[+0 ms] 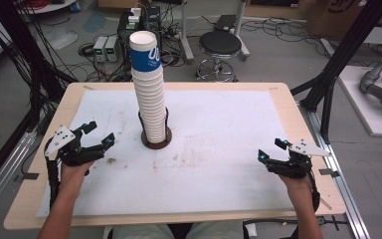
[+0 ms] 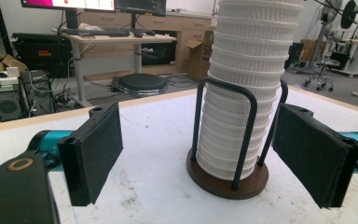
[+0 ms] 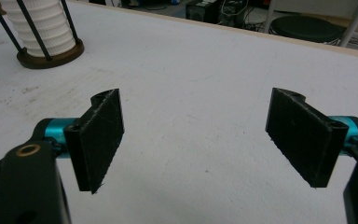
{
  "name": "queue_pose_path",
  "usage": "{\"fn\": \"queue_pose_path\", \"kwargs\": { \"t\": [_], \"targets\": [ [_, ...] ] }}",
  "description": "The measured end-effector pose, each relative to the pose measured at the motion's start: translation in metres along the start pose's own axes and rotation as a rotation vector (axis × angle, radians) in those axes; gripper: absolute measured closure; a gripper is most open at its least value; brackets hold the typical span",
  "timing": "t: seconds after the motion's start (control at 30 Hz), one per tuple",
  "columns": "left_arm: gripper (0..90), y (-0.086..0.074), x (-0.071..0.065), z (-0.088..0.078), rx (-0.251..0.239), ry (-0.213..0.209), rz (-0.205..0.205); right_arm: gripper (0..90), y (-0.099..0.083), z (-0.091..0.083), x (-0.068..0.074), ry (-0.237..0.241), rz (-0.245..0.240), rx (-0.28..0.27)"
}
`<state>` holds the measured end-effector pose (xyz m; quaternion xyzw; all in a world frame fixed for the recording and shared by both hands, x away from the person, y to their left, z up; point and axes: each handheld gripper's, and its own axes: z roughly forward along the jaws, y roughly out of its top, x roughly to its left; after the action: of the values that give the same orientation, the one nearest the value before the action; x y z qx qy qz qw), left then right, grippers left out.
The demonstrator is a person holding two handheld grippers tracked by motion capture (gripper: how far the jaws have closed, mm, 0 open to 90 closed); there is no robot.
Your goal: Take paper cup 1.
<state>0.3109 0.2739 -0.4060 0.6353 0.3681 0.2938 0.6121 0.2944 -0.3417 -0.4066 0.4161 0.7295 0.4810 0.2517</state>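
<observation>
Both grippers stand wide and empty. The left gripper (image 1: 99, 133) should advance level toward the cup stack (image 1: 148, 94), taking the top cup without tipping the column; the right gripper (image 1: 271, 148) waits well apart. Stack — white ribbed paper cups, top one blue-banded — stands upright in its wire holder (image 2: 227, 179), mid-surface (image 1: 219, 149).

Cup stack (image 1: 148, 94) mid-table, surroundings bare
</observation>
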Motion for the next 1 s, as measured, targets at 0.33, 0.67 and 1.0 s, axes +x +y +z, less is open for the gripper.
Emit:
{"fn": "queue_pose_path", "kwargs": {
  "t": [0.33,0.67,1.0],
  "targets": [
    [16.0,0.0,-0.004,0.007,0.001,-0.009,0.001,19.7,-0.003,-0.008,-0.003,-0.007,0.021,-0.015],
    [16.0,0.005,-0.007,0.008,0.001,-0.041,-0.009,19.7,-0.004,-0.007,-0.001,0.009,0.016,-0.004],
    [16.0,0.036,-0.017,0.008,-0.019,-0.097,-0.01,19.7,-0.001,-0.011,0.004,0.013,0.012,-0.01]
  ]
}}
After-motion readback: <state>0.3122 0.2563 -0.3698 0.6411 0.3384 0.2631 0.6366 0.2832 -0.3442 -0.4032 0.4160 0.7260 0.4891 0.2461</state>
